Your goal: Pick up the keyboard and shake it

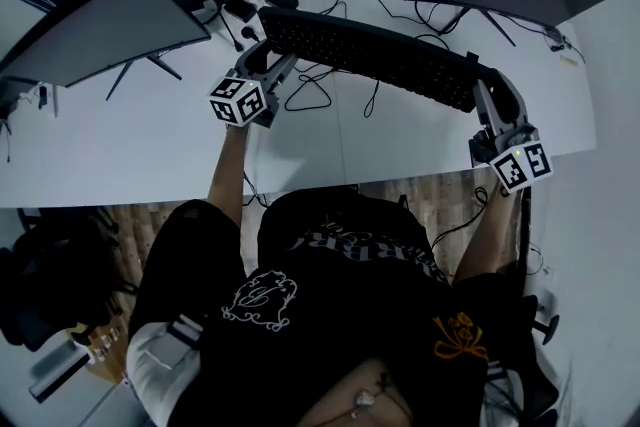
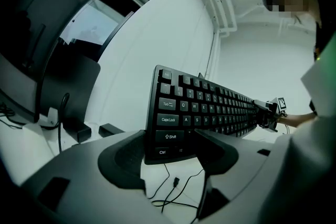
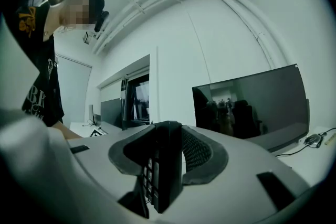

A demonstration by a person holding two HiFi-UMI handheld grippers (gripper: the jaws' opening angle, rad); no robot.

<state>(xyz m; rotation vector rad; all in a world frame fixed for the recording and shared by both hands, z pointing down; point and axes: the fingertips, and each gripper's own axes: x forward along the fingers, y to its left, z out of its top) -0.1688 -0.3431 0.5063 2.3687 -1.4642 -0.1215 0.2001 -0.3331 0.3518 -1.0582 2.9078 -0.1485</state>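
Left gripper [image 1: 270,55] first: we see its jaws spread wide and closed on the near end of the keyboard [image 1: 370,55], one jaw across the key face by the Shift and Ctrl keys, the other behind the back panel. Over to the right gripper [image 1: 487,90], and we've got the mirror of it. In the right gripper view the board [image 3: 163,176] stands edge-on between the jaws, pinched across its thickness at a narrower setting.

So where's the keyboard? We make it clear of the white tabletop [image 1: 150,135], slung between the two grippers and tipped up on its long edge, keys facing the person. In the left gripper view we can follow the rows of keys [image 2: 210,107] all the way to the far end, where the right gripper [image 2: 270,113] is holding.

Why one grip at each end? We'd say it's for control: a long, thin board held at one end would droop and twist. Held at both ends it can be rocked as one piece.

The pick-up looks done to us, and the shake is the part ahead. Watch the cable [image 1: 372,95] trailing down to the tabletop between the two monitors [image 1: 100,35]; we reckon it has slack, but a hard swing could drag it.
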